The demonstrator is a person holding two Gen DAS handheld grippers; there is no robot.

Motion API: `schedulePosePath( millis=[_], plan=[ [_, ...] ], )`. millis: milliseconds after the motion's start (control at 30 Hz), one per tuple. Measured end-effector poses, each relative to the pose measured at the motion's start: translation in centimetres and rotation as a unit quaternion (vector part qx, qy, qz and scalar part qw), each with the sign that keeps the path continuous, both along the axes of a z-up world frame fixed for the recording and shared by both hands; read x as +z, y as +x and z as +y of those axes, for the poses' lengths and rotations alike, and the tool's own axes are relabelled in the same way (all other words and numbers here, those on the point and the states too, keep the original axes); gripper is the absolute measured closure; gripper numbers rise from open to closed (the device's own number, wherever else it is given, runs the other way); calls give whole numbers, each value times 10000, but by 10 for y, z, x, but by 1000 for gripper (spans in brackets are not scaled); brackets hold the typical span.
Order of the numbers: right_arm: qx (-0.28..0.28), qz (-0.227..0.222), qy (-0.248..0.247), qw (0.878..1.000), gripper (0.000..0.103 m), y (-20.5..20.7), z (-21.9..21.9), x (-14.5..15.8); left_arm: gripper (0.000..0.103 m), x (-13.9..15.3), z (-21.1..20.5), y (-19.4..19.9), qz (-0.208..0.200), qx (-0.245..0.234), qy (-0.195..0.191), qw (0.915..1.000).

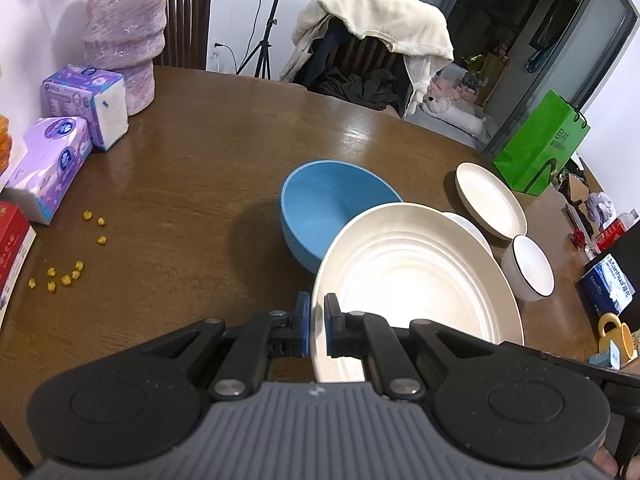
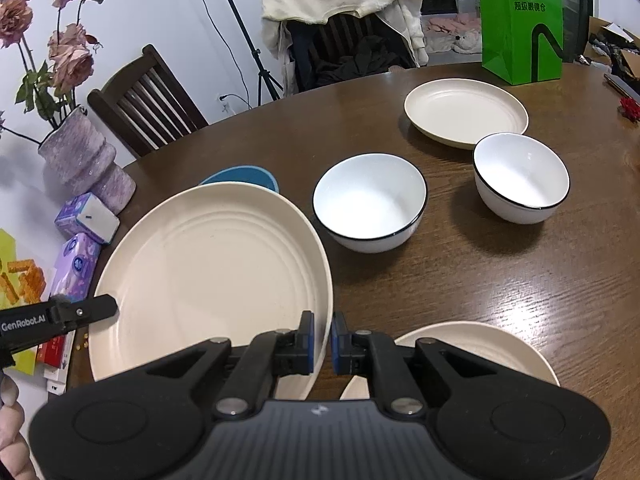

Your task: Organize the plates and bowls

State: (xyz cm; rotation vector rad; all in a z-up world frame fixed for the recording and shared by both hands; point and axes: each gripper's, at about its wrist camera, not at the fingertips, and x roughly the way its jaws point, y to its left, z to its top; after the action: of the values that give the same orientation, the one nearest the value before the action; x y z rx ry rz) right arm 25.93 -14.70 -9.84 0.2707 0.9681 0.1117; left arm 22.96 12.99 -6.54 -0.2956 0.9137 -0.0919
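Cream plate (image 2: pixel 208 276) is pinched at opposite rims by my left tool (image 1: pixel 317 320) and right tool (image 2: pixel 322 340), above the surface (image 2: pixel 460 280) beside a blue bowl (image 1: pixel 320 208).

Large cream plate (image 2: pixel 208 272) held tilted beside blue bowl (image 1: pixel 324 208)

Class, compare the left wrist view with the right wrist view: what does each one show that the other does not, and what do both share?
Only the left wrist view shows the scattered yellow bits on the table and the inside of the blue bowl.

Only the right wrist view shows the pink flowers, a second white bowl and a cream plate nearest the camera.

Both show the large cream plate, each hand-held gripper, left and right, shut on its rim, plus the green bag, the far cream plate and the purple vase.
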Motion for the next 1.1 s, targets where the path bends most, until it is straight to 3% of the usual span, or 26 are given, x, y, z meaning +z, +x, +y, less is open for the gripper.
schedulePosePath(
  millis=[1100],
  plan=[
    [58,-63,-185,9998,94,-72,-9,-14,96,-24,-10,-78,51,49,-337,9994]
  ],
)
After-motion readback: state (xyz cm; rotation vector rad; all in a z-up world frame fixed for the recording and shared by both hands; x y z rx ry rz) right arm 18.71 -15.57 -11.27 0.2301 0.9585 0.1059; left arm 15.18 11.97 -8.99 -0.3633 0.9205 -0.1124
